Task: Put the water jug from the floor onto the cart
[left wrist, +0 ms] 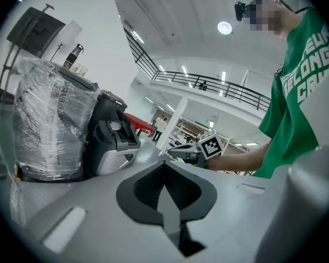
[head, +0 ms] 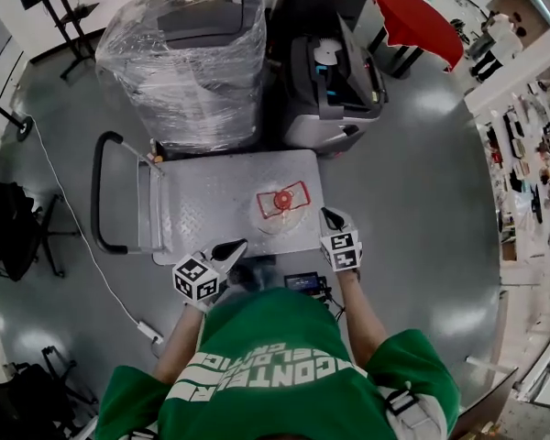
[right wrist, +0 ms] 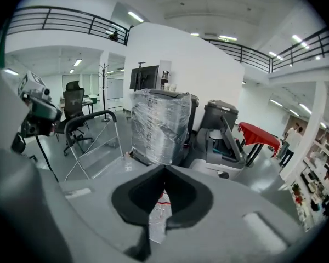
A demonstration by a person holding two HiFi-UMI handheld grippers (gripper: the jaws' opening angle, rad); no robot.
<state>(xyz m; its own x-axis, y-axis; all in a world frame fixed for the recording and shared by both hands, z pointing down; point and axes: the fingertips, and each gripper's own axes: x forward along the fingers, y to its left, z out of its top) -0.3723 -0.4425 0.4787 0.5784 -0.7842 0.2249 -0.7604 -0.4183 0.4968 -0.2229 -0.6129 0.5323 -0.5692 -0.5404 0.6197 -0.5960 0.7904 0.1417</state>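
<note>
Left gripper (head: 231, 247): 2 jaws clenched, nothing between them, at near edge of grey metal platform cart (head: 192, 209). Clear plastic water jug with red label (head: 281, 205) sits on cart deck, right of centre. Right gripper (head: 327, 215): clenched, empty, just beside jug.

The water jug (head: 280, 206) stands upright on the cart (head: 211, 209), on the right half of its deck and toward the edge nearest me. From above I see a round, clear plastic body with red markings on top. The cart is a flat grey tread-plate platform on the grey floor (head: 422, 181), with a black looped handle (head: 99, 191) standing upright at its left end.
</note>
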